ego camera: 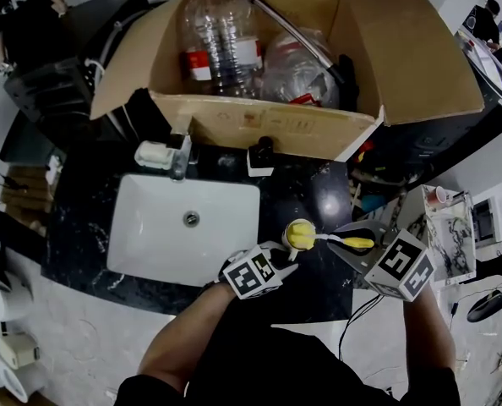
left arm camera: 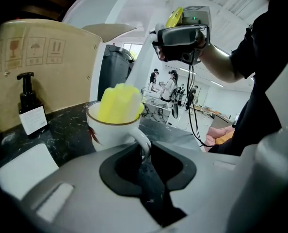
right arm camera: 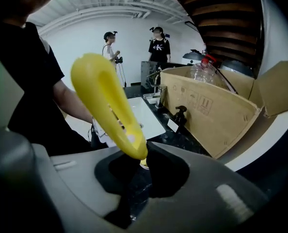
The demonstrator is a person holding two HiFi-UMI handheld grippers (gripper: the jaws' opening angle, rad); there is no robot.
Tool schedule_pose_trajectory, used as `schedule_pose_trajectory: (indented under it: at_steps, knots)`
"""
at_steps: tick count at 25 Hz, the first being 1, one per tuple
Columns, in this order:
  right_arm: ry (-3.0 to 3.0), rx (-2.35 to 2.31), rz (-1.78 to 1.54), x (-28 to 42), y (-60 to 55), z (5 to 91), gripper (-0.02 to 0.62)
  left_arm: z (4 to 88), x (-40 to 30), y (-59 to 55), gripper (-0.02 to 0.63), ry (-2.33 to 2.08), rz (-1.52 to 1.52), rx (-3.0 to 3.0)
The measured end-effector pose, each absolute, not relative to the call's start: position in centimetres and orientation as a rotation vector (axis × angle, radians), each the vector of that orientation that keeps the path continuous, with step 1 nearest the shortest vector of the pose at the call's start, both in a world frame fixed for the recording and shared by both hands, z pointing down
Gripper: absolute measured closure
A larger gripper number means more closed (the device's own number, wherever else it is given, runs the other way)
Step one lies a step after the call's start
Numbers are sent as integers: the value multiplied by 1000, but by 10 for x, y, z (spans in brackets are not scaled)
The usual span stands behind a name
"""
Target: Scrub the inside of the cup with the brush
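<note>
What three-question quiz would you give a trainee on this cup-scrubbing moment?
1. True or false: the yellow head of the brush is inside the cup.
2. Which part of the cup is the left gripper shut on? A) the rim B) the handle C) the base
3. Fill in: the brush's handle is clamped in the ___ gripper.

Key:
1. True; the head fills the cup's mouth.
2. B; the handle sits between its jaws.
3. Right; the right gripper is shut on the yellow handle.
</note>
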State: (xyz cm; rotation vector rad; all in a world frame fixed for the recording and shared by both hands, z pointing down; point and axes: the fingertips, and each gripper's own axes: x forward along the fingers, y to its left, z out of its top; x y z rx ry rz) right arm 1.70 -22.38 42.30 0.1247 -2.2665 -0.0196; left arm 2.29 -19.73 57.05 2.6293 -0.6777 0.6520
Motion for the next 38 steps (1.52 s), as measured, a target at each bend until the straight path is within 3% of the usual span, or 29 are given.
schedule_pose_trajectory:
  at_steps: [13, 29, 38]
  knots:
    - [-2383, 246, 91, 8, -226, 458, 554, 571, 21, -199, 525, -729, 620, 2601]
    - [-2876, 489, 420, 60, -254, 398, 555, 573, 16, -205, 525, -990, 671, 2455]
    - [-2720, 432, 206, 46, -232, 435, 555, 563, -3, -203, 506, -1134, 645, 2377]
